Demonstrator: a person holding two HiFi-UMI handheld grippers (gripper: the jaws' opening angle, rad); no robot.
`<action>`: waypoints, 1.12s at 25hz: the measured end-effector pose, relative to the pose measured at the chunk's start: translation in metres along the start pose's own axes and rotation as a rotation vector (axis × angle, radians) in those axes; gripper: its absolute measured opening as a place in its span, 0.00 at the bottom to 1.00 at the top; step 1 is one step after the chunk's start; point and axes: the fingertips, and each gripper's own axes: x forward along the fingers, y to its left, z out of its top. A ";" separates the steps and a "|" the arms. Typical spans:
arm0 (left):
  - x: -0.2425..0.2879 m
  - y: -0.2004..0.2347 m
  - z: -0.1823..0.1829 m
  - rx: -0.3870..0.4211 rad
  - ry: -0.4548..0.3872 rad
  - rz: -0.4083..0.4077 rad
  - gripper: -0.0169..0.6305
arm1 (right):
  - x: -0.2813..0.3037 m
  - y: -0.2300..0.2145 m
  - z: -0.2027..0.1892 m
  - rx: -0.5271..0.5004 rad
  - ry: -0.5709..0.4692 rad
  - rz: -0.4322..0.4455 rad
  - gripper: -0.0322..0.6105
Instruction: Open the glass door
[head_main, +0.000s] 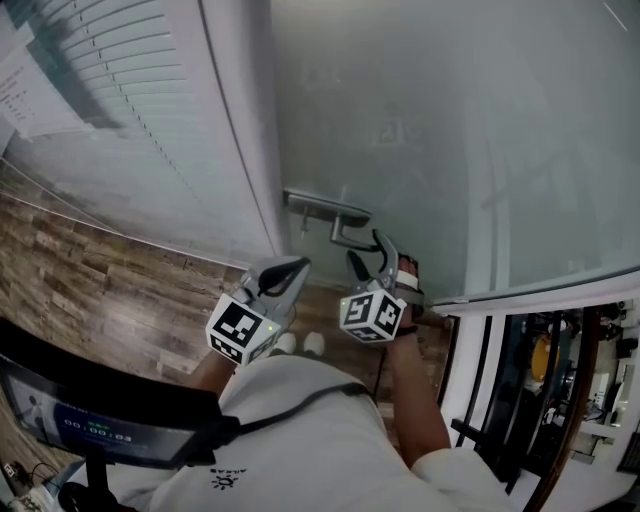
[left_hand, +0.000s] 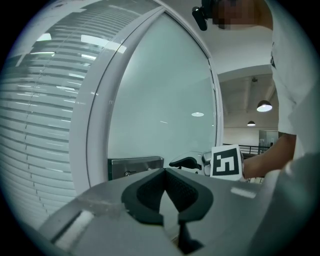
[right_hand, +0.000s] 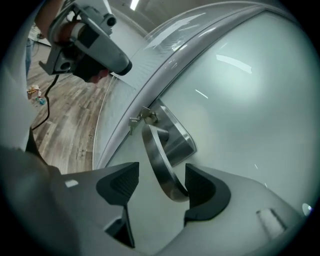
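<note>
The frosted glass door (head_main: 450, 150) carries a metal lever handle (head_main: 338, 214) on a steel plate (right_hand: 176, 134). My right gripper (right_hand: 161, 182) is open, and the free end of the curved lever (right_hand: 156, 155) lies between its jaws, close against the right pad (right_hand: 199, 186) and well apart from the left one. In the head view this gripper (head_main: 364, 256) points up at the handle from just below. The left gripper (head_main: 290, 268) hovers to the left of it, short of the door. Its jaws (left_hand: 165, 172) are shut on nothing, and the plate (left_hand: 135, 166) shows beyond them.
A white door frame (head_main: 245, 130) separates the glass from a window with slatted blinds (head_main: 120, 110). A small key (right_hand: 134, 121) sticks out beside the plate. Wood flooring (head_main: 100, 290) lies below, a screen (head_main: 90, 425) sits at lower left, and dark railings (head_main: 560, 380) show at right.
</note>
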 end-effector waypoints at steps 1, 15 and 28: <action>0.000 0.001 0.001 0.001 -0.004 0.003 0.03 | 0.001 -0.001 0.000 -0.009 0.001 -0.019 0.49; -0.001 0.006 0.004 0.002 -0.021 0.011 0.03 | -0.001 -0.009 -0.004 0.097 -0.043 -0.065 0.34; -0.003 0.010 0.002 0.003 -0.019 0.017 0.03 | 0.008 0.004 -0.016 0.404 -0.115 0.032 0.33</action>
